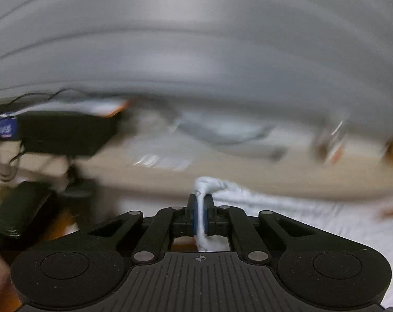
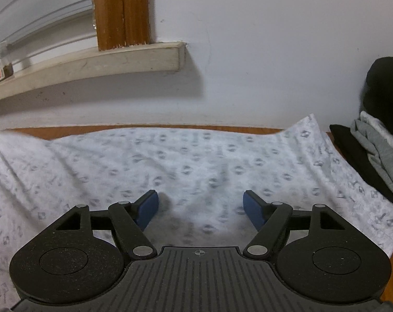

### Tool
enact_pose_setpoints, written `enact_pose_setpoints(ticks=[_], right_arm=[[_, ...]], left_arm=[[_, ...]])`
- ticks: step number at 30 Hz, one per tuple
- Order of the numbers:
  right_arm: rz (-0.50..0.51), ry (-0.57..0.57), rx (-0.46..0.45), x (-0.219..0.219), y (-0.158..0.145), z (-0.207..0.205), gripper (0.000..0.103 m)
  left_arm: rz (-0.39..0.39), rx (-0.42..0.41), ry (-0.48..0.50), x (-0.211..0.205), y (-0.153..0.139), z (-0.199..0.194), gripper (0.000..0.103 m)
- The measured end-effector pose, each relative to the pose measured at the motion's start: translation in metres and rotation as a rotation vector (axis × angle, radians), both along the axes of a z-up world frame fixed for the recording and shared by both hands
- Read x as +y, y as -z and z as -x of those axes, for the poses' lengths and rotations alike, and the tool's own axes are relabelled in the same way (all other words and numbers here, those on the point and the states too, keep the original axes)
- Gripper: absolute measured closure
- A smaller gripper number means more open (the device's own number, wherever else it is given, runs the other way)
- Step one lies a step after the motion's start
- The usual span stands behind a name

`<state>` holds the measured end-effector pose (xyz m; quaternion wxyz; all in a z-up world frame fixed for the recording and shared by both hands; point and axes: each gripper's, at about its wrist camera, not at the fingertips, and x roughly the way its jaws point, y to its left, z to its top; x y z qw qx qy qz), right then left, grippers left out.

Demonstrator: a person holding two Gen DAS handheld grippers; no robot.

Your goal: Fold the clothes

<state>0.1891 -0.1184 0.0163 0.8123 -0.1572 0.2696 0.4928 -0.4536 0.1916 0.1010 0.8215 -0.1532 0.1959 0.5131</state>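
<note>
A white garment with a faint grey print (image 2: 196, 156) lies spread flat over the wooden table. In the left wrist view my left gripper (image 1: 201, 202) is shut on a bunched edge of that white garment (image 1: 209, 184), which pokes up between the blue pads and trails off to the right. The picture there is heavily blurred. In the right wrist view my right gripper (image 2: 200, 202) hangs open just above the cloth, its blue pads (image 2: 147, 209) wide apart with nothing between them.
A pile of black and grey clothes (image 2: 373, 156) sits at the table's right end. A windowsill (image 2: 92, 65) with a small jar (image 2: 2, 62) runs along the white wall behind. Dark boxy objects (image 1: 66, 132) and cables show blurred at the left.
</note>
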Motion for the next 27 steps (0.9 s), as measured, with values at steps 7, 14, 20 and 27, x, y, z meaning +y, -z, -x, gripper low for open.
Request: enact_pose_setpoints(ticks=[7, 14, 20, 27], right_arm=[[0.002, -0.003, -0.001, 0.0, -0.001, 0.0, 0.029], [0.003, -0.006, 0.004, 0.0, -0.002, -0.002, 0.028], [0.002, -0.01, 0.002, 0.0, -0.003, -0.004, 0.026], [-0.092, -0.125, 0.049, 0.009, -0.023, 0.018, 0.052]], left_arm=[[0.021, 0.071, 0.039, -0.012, 0.017, -0.013, 0.057], [0.017, 0.123, 0.212, -0.032, 0.019, -0.079, 0.043], [0.04, 0.199, 0.422, -0.05, 0.034, -0.159, 0.043], [0.067, 0.191, 0.554, -0.072, 0.052, -0.205, 0.044]])
